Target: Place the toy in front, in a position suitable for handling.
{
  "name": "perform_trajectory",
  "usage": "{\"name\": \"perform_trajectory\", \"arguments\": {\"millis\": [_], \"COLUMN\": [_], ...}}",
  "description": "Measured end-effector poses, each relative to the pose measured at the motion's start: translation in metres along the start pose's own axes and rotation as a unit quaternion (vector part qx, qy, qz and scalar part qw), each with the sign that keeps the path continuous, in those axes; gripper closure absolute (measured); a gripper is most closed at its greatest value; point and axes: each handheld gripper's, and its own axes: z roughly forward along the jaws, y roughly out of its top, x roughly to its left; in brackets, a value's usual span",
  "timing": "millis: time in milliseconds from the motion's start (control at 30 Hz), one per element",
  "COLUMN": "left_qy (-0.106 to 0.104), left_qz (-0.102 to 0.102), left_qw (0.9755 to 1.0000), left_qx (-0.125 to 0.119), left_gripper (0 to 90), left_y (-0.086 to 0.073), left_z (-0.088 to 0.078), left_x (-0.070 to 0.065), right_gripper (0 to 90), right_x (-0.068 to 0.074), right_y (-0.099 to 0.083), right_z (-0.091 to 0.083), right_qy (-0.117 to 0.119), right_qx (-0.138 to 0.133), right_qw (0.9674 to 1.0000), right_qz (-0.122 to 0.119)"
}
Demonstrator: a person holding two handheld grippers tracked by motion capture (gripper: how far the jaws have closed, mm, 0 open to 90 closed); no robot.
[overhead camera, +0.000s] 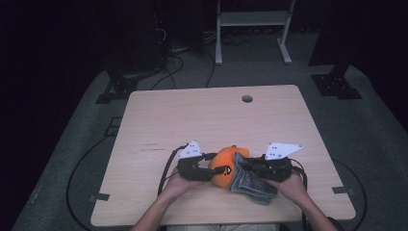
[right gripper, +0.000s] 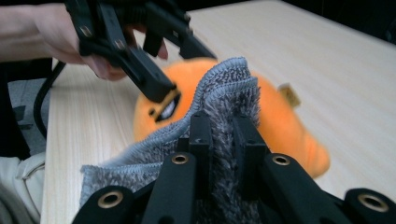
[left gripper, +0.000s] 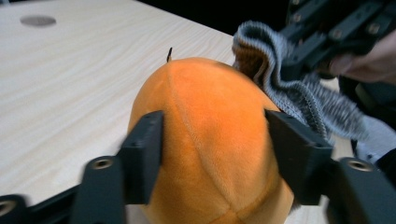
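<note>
An orange plush toy (overhead camera: 225,162) lies on the wooden table (overhead camera: 192,115) near its front edge. In the left gripper view my left gripper (left gripper: 219,149) clamps the plush toy (left gripper: 210,116) from both sides, with the pads pressed into its fur. My right gripper (right gripper: 224,140) is shut on a fold of a grey fluffy cloth (right gripper: 224,88). The cloth drapes against the right side of the plush toy (right gripper: 285,126). From above, the cloth (overhead camera: 252,185) hangs down towards the person, between the two grippers. The left gripper (overhead camera: 215,169) and the right gripper (overhead camera: 242,166) face each other across the toy.
The table has a round cable hole (overhead camera: 247,98) at its far side. A white frame stand (overhead camera: 252,19) and black floor stands with cables are behind the table. The person's forearms come in over the front edge.
</note>
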Motion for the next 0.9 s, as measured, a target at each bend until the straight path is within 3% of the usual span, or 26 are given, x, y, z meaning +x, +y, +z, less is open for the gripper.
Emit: {"name": "perform_trajectory", "arguments": {"millis": [100, 133, 167, 267, 367, 400, 433, 467, 500, 567, 600, 633, 667, 733, 767, 800, 833, 867, 900], "left_qy": [0.002, 0.0, 0.001, 0.001, -0.004, -0.003, -0.003, 0.006, 0.006, -0.004, -0.01, -0.01, -0.005, -0.005, -0.005, -0.005, -0.005, 0.001, 0.001], "left_qz": [0.057, 0.095, 0.111, 0.12, 0.105, 0.075, 0.075, 0.028, 0.028, 0.0, 0.01, 0.01, 0.043, 0.08, 0.08, 0.124, 0.124, 0.149, 0.149], "left_qw": [0.9984, 0.9954, 0.9938, 0.9926, 0.9944, 0.9971, 0.9971, 0.9995, 0.9995, 0.9997, 0.9997, 0.9997, 0.999, 0.9967, 0.9967, 0.9922, 0.9922, 0.9887, 0.9887], "left_qx": [-0.001, 0.004, 0.007, 0.014, 0.012, 0.009, 0.009, 0.014, 0.014, 0.024, 0.018, 0.018, 0.013, 0.01, 0.01, 0.01, 0.01, 0.016, 0.016], "left_gripper": [45.6, 47.1, 47.4, 47.9, 47.6, 40.5, 32.1, 23.2, 17.6, 17.7, 28.0, 32.8, 36.8, 41.0, 42.6, 43.7, 44.6, 45.3, 45.5], "left_y": [0.003, 0.005, 0.005, 0.005, 0.001, 0.001, 0.001, 0.003, 0.003, 0.003, 0.002, 0.002, 0.003, 0.004, 0.004, 0.005, 0.005, 0.006, 0.006], "left_z": [0.002, 0.002, 0.002, 0.001, -0.001, 0.0, 0.0, 0.004, 0.004, 0.008, 0.007, 0.007, 0.006, 0.006, 0.006, 0.007, 0.007, 0.006, 0.006], "left_x": [-0.01, -0.017, -0.02, -0.021, -0.016, -0.012, -0.012, -0.009, -0.009, -0.005, -0.007, -0.007, -0.012, -0.019, -0.019, -0.027, -0.027, -0.032, -0.032], "right_gripper": [79.7, 79.7, 79.7, 79.7, 79.7, 79.7, 79.7, 79.7, 79.7, 79.7, 79.7, 79.7, 79.7, 79.7, 79.7, 79.7, 79.7, 79.7, 79.7], "right_x": [0.007, 0.012, 0.013, 0.009, -0.002, -0.006, -0.007, -0.007, -0.007, -0.006, -0.004, -0.004, -0.002, 0.003, 0.003, 0.008, 0.008, 0.011, 0.011], "right_y": [0.014, 0.023, 0.025, 0.023, 0.012, 0.004, 0.0, -0.003, -0.003, -0.006, -0.004, -0.004, 0.002, 0.011, 0.011, 0.021, 0.021, 0.025, 0.025], "right_z": [-0.003, 0.0, 0.003, 0.007, 0.006, 0.003, 0.002, 0.001, 0.001, -0.002, -0.005, -0.005, -0.008, -0.01, -0.01, -0.009, -0.009, -0.005, -0.005], "right_qy": [0.015, 0.025, 0.026, 0.03, 0.026, 0.022, 0.02, 0.015, 0.015, 0.016, 0.013, 0.013, 0.02, 0.032, 0.032, 0.04, 0.04, 0.04, 0.04], "right_qx": [-0.022, -0.019, -0.013, 0.002, 0.002, 0.002, 0.003, 0.002, 0.002, 0.002, 0.008, 0.008, 0.004, -0.006, -0.006, -0.014, -0.014, -0.002, -0.002], "right_qw": [0.9995, 0.9987, 0.9985, 0.9986, 0.9995, 0.9997, 0.9998, 0.9999, 0.9999, 0.9999, 0.9999, 0.9999, 0.9998, 0.9994, 0.9994, 0.9986, 0.9986, 0.9982, 0.9982], "right_qz": [-0.018, -0.04, -0.047, -0.042, -0.02, -0.006, 0.0, 0.004, 0.004, 0.006, 0.0, 0.0, -0.004, -0.015, -0.015, -0.032, -0.032, -0.044, -0.044]}}
